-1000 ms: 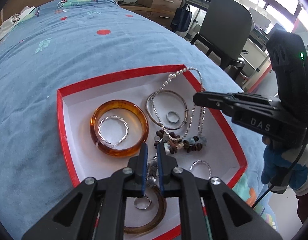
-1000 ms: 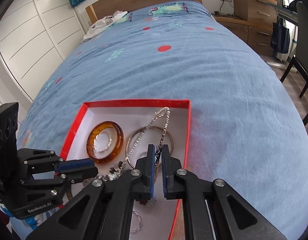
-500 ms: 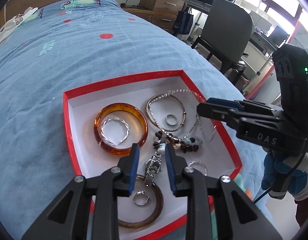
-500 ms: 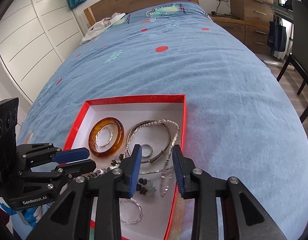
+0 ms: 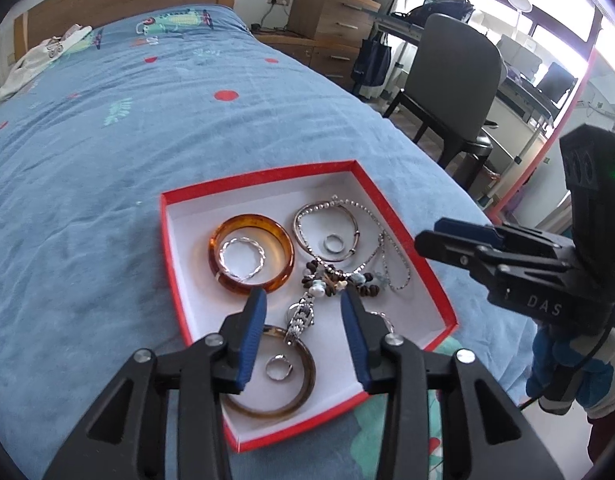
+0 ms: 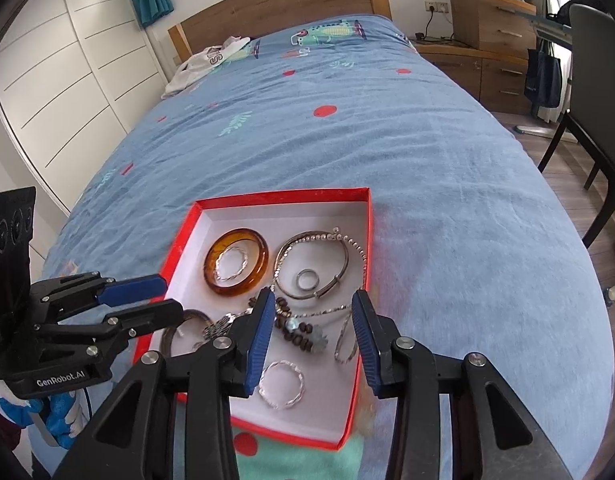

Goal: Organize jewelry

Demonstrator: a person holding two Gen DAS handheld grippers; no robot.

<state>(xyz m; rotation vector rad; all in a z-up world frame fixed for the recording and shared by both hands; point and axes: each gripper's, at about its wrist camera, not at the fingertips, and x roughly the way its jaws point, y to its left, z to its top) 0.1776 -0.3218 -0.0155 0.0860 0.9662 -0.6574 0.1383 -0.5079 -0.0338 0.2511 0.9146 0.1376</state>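
On the bed [image 6: 387, 152], both tools hang over the red box [image 6: 267, 199] with nothing held.

Left tool [image 5: 303, 308] and right tool [image 6: 313, 312] both have their jaws spread wide, neither touching any jewelry. Everything's inside the box: amber bangle [image 5: 251, 258] toward its far left corner with a twisted silver ring [image 5: 242, 254] lying inside it, silver bangle [image 5: 327, 236] just right of that, and the bead strand [image 5: 339, 278] and thin chain [image 5: 395, 268] piled mid-box, crossing each other. That tangle is my worry: pinch one strand and the chain will probably come up with it, maybe dragging stuff over the box's low wall. The box sits on soft bedding too, so pressing down could tip it.
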